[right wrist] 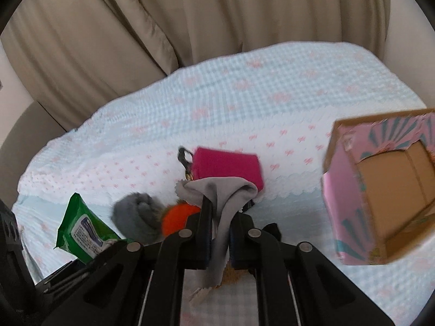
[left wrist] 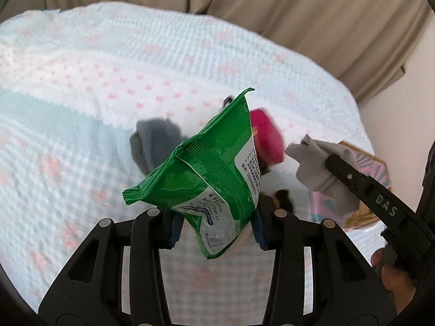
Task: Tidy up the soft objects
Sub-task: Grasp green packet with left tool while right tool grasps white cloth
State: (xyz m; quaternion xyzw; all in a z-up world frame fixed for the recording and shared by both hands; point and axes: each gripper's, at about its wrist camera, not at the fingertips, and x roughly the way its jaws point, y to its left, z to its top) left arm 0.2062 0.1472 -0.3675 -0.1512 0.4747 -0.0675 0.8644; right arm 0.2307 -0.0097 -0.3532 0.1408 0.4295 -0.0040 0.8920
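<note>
My left gripper (left wrist: 216, 229) is shut on a green wet-wipes pack (left wrist: 206, 174) and holds it above the bed; the pack also shows in the right wrist view (right wrist: 81, 226). My right gripper (right wrist: 220, 235) is shut on a grey cleaning cloth (right wrist: 223, 198), which also shows at the right of the left wrist view (left wrist: 315, 163). A rolled grey sock (right wrist: 136, 217), an orange fluffy ball (right wrist: 178, 217) and a magenta pouch (right wrist: 228, 167) lie on the bedspread just beyond my right gripper. An open pink cardboard box (right wrist: 380, 187) stands to the right.
The bedspread (right wrist: 272, 103) is light blue and white with pink bows. Beige curtains (right wrist: 190, 13) hang behind the bed. A small dark object (left wrist: 284, 197) lies near the box. The bed edge falls away at the far left and right.
</note>
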